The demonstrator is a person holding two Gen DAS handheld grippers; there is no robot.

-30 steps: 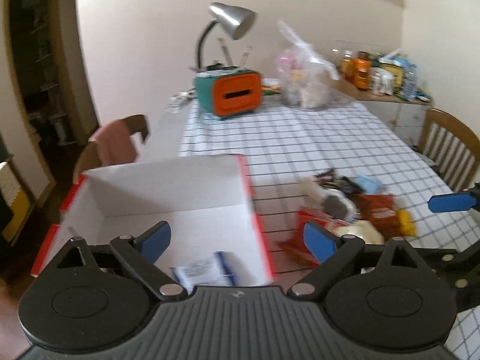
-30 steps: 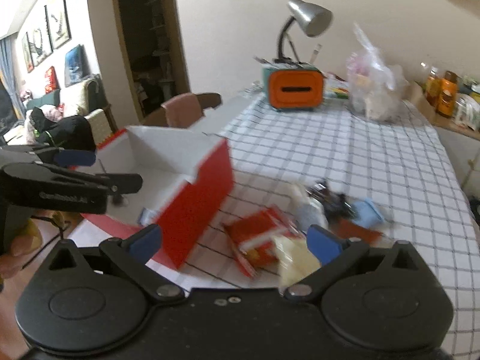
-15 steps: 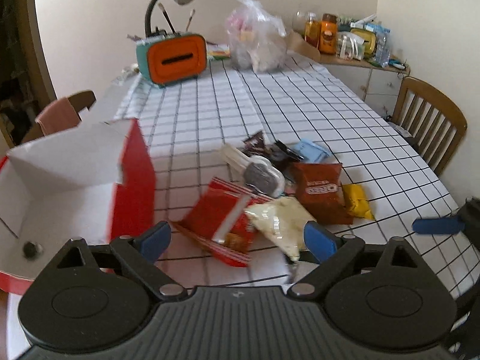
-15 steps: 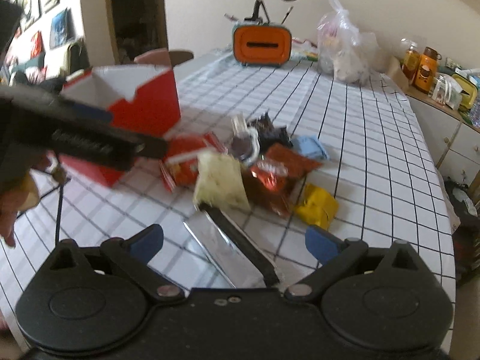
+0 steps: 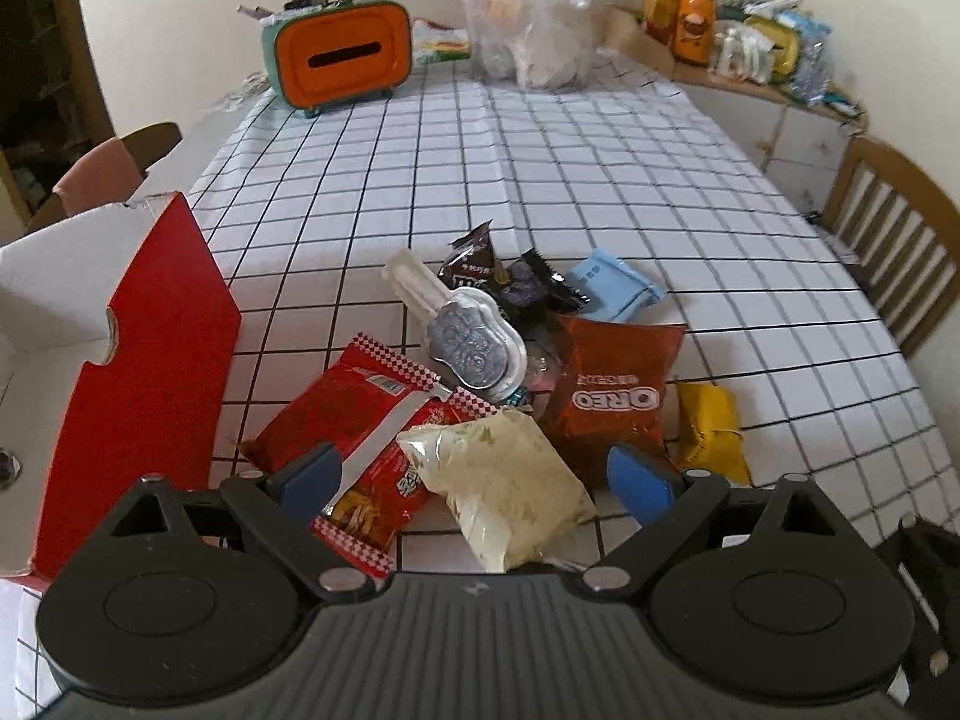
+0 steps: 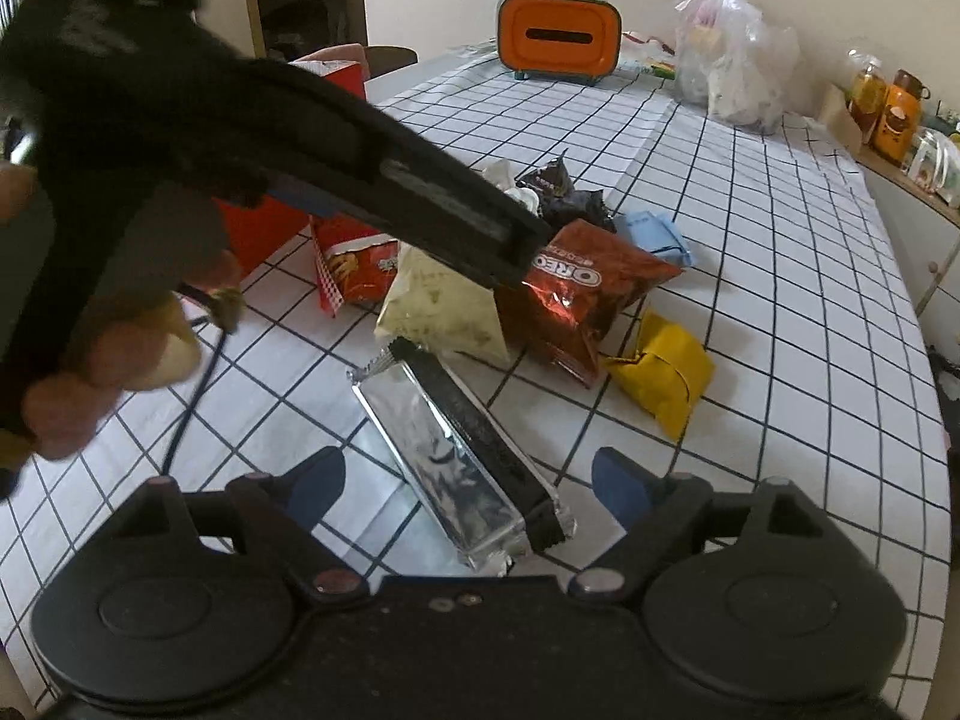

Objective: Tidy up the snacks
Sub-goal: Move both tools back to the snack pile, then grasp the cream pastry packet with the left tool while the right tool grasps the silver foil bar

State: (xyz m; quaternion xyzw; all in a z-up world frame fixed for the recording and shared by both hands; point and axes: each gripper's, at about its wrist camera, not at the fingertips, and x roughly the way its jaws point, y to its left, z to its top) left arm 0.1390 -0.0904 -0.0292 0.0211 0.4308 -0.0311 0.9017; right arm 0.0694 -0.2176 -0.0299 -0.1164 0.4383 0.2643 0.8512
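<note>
A pile of snacks lies on the checked tablecloth (image 5: 600, 180): a red chip bag (image 5: 360, 420), a pale yellow packet (image 5: 504, 480), a brown Oreo bag (image 5: 612, 390), a yellow packet (image 5: 711, 426), a light blue packet (image 5: 612, 288) and a silver pack (image 5: 474, 342). My left gripper (image 5: 474, 477) is open, low over the pale yellow packet. My right gripper (image 6: 468, 480) is open around the near end of a silver and black wrapped bar (image 6: 456, 450). A red box with a white inside (image 5: 138, 348) stands open at the left.
An orange and teal tissue holder (image 5: 339, 57) and a clear plastic bag (image 5: 528, 30) stand at the table's far end. A shelf with jars (image 5: 720, 30) is at the back right. Wooden chairs (image 5: 894, 240) stand at both sides. The left gripper's body (image 6: 300, 132) crosses the right wrist view.
Both grippers have swung from the red box toward the snack pile and dropped closer to it. The silver bar now lies between my right gripper's fingers.
</note>
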